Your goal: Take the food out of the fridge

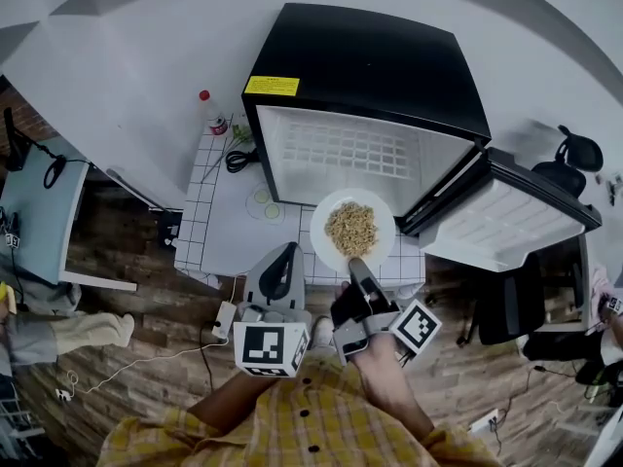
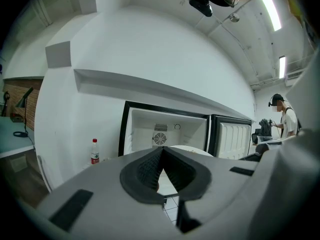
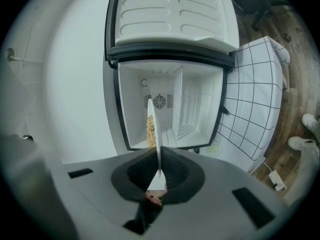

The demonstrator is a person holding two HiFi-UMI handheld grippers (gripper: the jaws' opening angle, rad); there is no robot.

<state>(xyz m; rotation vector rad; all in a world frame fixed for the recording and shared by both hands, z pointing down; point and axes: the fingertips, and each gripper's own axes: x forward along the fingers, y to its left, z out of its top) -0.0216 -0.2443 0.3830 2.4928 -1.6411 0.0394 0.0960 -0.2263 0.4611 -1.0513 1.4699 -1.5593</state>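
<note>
The black mini fridge stands open with its white inside bare. Just in front of it a white plate of pale noodle-like food hangs over the tiled table. My right gripper is shut on the plate's near rim. In the right gripper view the plate shows edge-on between the pads, the food on one side. My left gripper sits left of the plate, shut and empty. In the left gripper view its jaws meet at the tips, facing the fridge.
The fridge door swings open to the right. A red-capped bottle and a black cable lie on the white tiled table left of the fridge. A desk stands far left, an office chair far right.
</note>
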